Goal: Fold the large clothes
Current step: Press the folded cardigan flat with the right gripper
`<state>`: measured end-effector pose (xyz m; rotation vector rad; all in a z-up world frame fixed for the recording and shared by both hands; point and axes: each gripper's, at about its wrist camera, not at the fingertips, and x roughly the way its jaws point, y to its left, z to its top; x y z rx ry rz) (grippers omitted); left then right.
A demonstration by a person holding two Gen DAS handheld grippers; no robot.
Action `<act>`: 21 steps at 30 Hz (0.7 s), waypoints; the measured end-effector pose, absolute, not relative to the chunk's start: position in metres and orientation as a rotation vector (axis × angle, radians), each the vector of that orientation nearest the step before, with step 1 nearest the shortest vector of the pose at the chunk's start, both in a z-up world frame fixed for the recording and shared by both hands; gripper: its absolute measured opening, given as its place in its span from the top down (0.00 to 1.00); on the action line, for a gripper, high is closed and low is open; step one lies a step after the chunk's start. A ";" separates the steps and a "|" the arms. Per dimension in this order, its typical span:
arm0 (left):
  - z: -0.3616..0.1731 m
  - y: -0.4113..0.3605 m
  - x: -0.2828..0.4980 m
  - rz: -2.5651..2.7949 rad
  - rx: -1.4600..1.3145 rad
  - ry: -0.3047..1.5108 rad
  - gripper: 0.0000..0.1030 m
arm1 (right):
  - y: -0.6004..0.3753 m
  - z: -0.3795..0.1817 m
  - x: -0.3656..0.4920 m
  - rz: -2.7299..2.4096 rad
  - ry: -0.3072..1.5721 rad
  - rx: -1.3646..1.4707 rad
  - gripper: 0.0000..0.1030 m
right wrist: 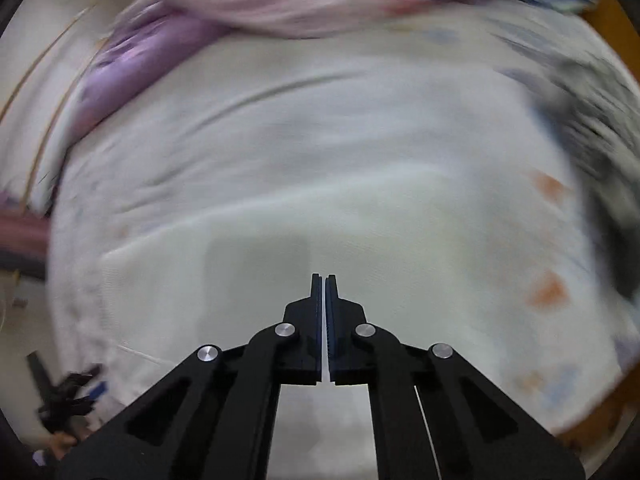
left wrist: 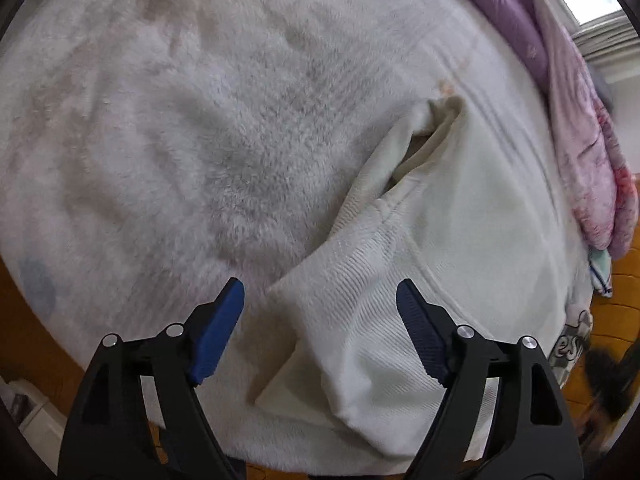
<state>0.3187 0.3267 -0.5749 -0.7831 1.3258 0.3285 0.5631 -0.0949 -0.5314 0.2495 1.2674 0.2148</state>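
- The cream garment (left wrist: 452, 216) lay on the bed (left wrist: 200, 140), at the right of the left wrist view, near the bed's edge; the fluffy white blanket (left wrist: 240, 160) covered the bed beside it.
- The garment was a pale ribbed knit; a cuffed sleeve (left wrist: 340, 320) ran diagonally across it toward the camera, and an opening with a folded edge gaped at its far end. Judged partly folded, not yet squared.
- The left claw (left wrist: 320, 308) stood wide apart and empty, its 2 blue pads straddling the sleeve end from above; contact could not be confirmed. The position suited a grasp of the sleeve for the next fold.
- The right claw (right wrist: 324, 280) was closed to a thin slit. A pale sliver showed between the pads, but whether this was pinched cloth or background could not be told.
- The right wrist view was heavily motion-blurred; pale fabric lay below the claw, and whether it was the garment or the bedsheet could not be told.
- A pink and purple quilt (left wrist: 568, 128) was bunched along the far side of the bed, well apart from the garment.
- An orange-brown floor (left wrist: 616, 280) showed beyond the bed edge.
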 end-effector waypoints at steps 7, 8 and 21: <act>-0.609 0.316 0.328 0.265 -0.778 1.420 0.23 | -0.014 -0.625 0.617 0.248 1.433 0.247 1.00; -0.614 0.314 0.327 0.254 -0.786 1.429 0.23 | -0.013 -0.640 0.617 0.235 1.452 0.248 1.00; -0.627 0.316 0.347 0.061 -0.767 1.527 0.20 | -0.029 -0.625 0.502 0.135 1.566 0.260 1.00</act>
